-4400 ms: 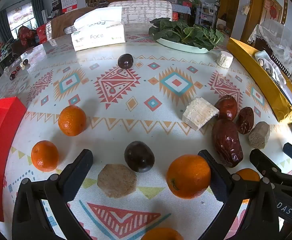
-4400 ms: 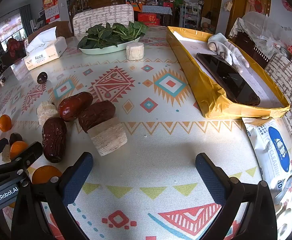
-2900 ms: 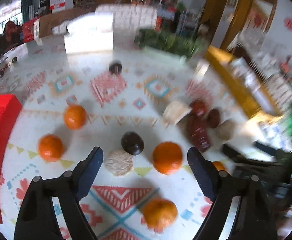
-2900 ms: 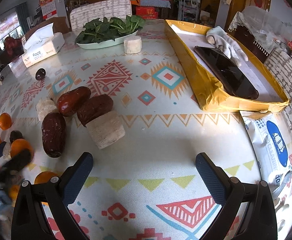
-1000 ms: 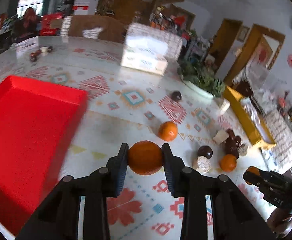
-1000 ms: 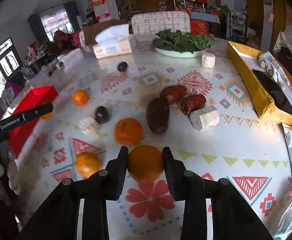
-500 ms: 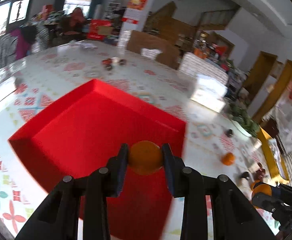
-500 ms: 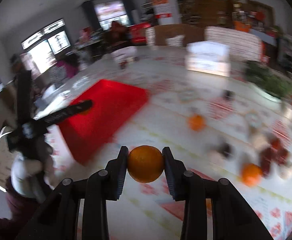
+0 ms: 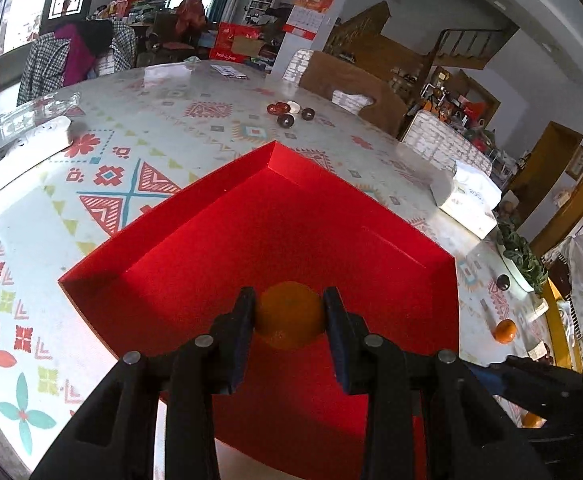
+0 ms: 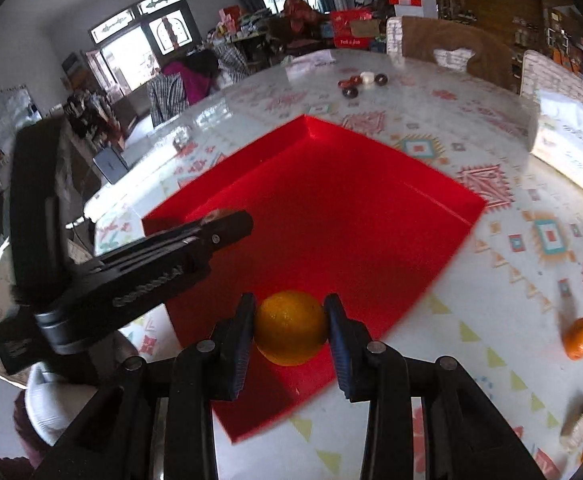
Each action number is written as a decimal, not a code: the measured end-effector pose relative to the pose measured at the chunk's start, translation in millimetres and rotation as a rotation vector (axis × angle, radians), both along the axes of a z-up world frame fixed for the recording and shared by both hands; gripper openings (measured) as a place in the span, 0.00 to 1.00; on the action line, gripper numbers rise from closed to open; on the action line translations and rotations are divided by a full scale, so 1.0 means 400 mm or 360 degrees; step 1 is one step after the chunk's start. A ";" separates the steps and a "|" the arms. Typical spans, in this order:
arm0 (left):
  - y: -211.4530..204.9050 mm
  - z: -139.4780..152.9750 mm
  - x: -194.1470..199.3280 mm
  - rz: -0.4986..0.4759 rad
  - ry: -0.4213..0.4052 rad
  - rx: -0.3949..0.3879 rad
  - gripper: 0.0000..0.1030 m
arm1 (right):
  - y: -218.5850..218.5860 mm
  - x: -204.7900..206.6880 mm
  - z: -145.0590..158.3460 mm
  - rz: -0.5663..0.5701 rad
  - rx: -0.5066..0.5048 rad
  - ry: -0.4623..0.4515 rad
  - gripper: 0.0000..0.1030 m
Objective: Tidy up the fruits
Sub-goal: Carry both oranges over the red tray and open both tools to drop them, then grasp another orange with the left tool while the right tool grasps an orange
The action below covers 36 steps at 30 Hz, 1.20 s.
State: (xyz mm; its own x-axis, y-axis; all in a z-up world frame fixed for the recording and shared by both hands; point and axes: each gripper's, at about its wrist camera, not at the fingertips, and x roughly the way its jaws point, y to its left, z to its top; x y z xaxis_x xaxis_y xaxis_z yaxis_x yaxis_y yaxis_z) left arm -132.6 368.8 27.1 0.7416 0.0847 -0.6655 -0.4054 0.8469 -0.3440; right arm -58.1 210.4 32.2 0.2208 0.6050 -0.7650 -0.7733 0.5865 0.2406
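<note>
Both grippers are at the delivery step: the left gripper (image 9: 289, 316) clamps an orange (image 9: 289, 314) above the red tray (image 9: 195, 208), and the right gripper (image 10: 290, 326) pinches another orange (image 10: 290, 326) over its near corner. Next, each should lower and release inside.

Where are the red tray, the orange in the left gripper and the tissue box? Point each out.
red tray (image 9: 219, 248), left wrist view, on its bare floor.
orange in the left gripper (image 9: 289, 316), left wrist view, on its front face between the fingers.
tissue box (image 10: 569, 146), right wrist view, on its near side.
</note>
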 end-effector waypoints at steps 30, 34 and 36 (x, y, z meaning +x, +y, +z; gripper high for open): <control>-0.237 0.183 -0.060 -0.0270 -0.0254 0.0103 0.65 | -0.547 -0.026 0.168 -0.0656 0.0242 -0.0251 0.66; -0.328 0.180 -0.040 -0.0400 -0.0231 0.0124 0.65 | -0.732 -0.028 0.145 -0.0884 0.0173 -0.0247 0.67; -0.376 0.170 -0.027 -0.0479 -0.0219 0.0113 0.65 | -0.809 -0.027 0.124 -0.0971 0.0150 -0.0199 0.67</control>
State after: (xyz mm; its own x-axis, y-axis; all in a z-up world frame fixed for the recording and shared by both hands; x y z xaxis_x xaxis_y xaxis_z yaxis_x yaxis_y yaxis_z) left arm -143.6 218.6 95.0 0.8228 -0.1092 -0.5578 -0.0875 0.9453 -0.3141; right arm -68.7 -113.1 81.6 0.6320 0.4050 -0.6607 -0.3315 0.9119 0.2419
